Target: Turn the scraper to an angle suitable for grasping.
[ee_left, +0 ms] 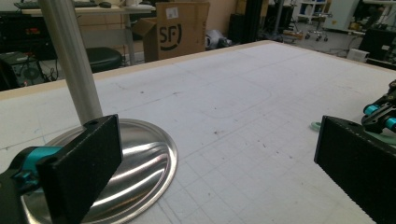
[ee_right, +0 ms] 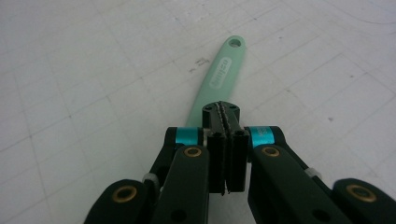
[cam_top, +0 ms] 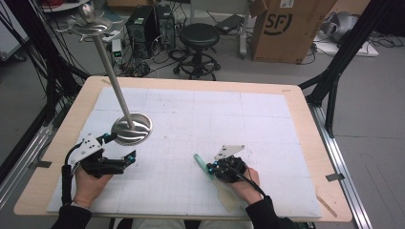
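— What's the right gripper (ee_right: pixel 226 122) got there?

— A pale green spatula (ee_right: pixel 219 81). The jaws are pinched tight on its handle, which pokes out ahead over the white mat (cam_top: pixel 200 119), hanging hole at the far end. From above, the spatula (cam_top: pixel 203 165) lies near the person's edge of the table, blade trailing back under the right hand (cam_top: pixel 243 183).

— And the left gripper (cam_top: pixel 114 149)?

— Spread wide, holding nothing, just beside the round steel base of the stand (cam_top: pixel 132 128). One jaw hovers over the base rim.

— So how would you do it well?

— I'd close the left on the base to steady the stand, then lift the spatula level, since the grip is well off its middle and the blade may droop
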Tool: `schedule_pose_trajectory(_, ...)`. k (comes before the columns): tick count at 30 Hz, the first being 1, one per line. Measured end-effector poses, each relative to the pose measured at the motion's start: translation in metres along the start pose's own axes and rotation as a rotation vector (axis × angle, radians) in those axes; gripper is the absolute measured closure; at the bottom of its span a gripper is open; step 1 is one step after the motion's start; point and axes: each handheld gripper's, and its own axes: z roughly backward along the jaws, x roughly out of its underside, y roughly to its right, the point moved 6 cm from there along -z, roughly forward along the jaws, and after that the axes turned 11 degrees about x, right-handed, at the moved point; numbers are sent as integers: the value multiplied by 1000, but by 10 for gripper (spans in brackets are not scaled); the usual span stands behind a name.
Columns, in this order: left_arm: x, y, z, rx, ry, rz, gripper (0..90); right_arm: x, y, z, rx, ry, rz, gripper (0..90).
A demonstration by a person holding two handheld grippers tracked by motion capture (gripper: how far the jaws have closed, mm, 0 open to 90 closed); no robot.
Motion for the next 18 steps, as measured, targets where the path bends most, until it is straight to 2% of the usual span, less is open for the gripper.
schedule_pose_trajectory(5,0,-1,1,-5,2,2,17,-3,-9,-1,-32,-1,29,895)
schedule_pose_trajectory(7,-1,-1,1,-5,3,2,17,-4,-14,-2,-42,-1,56,895)
schedule_pose_trajectory(9,0,-1,1,-4,0,2,17,-7,-24,-3,-77,0,94,895)
schedule_pose_trajectory(10,0,-1,1,-4,0,3,17,-7,-24,-3,-77,0,94,895)
schedule_pose_trajectory(11,0,-1,1,-5,1,1,17,-9,-31,-3,-91,-2,127,895)
schedule_pose_trajectory(13,0,-1,1,-5,2,2,17,-10,-34,-3,-106,-1,142,895)
schedule_pose_trajectory(14,0,-1,1,-5,1,2,17,-10,-42,-3,-124,-3,169,895)
schedule_pose_trajectory(17,0,-1,1,-4,1,2,17,-11,-46,-3,-136,-8,186,895)
schedule_pose_trajectory(18,0,-1,1,-3,0,3,17,-12,-50,-3,-162,-7,193,895)
